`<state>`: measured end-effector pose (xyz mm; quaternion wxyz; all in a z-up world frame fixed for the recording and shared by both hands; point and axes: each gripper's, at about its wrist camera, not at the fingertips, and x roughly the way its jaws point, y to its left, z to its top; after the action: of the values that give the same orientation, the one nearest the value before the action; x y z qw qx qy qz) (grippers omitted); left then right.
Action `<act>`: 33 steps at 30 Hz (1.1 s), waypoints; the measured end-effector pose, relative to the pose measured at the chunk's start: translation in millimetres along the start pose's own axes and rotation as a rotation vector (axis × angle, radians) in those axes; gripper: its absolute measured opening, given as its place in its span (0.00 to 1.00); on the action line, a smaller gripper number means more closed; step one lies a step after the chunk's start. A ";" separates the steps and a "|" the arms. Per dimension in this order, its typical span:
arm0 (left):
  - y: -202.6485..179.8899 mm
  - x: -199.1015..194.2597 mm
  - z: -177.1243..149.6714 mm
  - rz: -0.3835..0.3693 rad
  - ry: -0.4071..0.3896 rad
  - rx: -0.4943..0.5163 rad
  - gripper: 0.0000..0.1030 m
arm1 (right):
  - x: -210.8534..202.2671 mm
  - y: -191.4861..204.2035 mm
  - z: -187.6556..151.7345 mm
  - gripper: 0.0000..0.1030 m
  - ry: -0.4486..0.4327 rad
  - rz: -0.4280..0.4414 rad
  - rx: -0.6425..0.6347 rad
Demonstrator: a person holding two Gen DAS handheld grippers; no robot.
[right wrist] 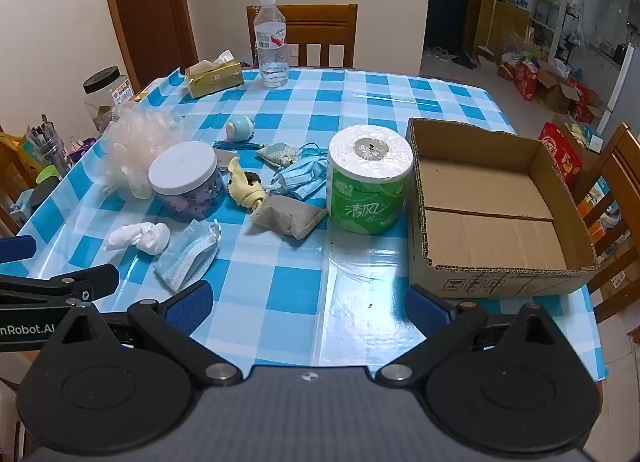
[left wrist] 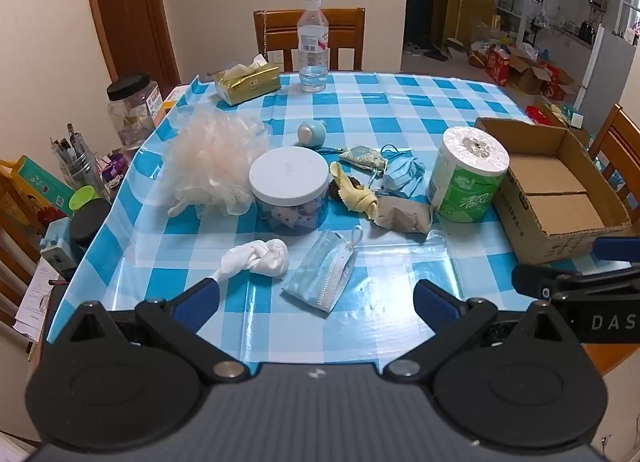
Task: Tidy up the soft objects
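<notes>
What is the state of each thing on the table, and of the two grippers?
Cardboard box: open, empty.
Toilet roll: upright, wrapped.
Lidded jar: closed.
Water bottle: capped, upright, almost empty.
Flat mask: folded, lying flat.
White cloth: knotted.
Left gripper: open, empty.
Right gripper: open, empty.

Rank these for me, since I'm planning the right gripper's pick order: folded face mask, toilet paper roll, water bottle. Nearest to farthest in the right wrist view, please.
From the right gripper, open over the near table edge:
1. Folded face mask, nearest, just beyond its left finger.
2. Toilet paper roll, mid-table, beside the cardboard box.
3. Water bottle, farthest, at the far edge.
</notes>
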<state>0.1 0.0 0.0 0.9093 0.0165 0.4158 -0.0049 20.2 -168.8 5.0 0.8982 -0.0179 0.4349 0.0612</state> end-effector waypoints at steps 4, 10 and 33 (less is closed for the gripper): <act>-0.2 0.3 0.1 0.005 -0.004 0.008 0.99 | -0.2 0.0 0.4 1.00 -0.005 0.003 0.000; 0.1 0.5 0.0 0.003 0.000 0.005 0.99 | -0.3 0.9 1.2 1.00 -0.002 -0.006 -0.005; -0.4 0.1 5.7 0.006 -0.003 0.005 0.99 | -2.8 -5.3 4.4 1.00 -0.015 0.005 -0.019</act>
<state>4.4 -0.7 3.6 0.9099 0.0201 0.4143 -0.0034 22.5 -174.0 9.8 0.9010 -0.0250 0.4276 0.0679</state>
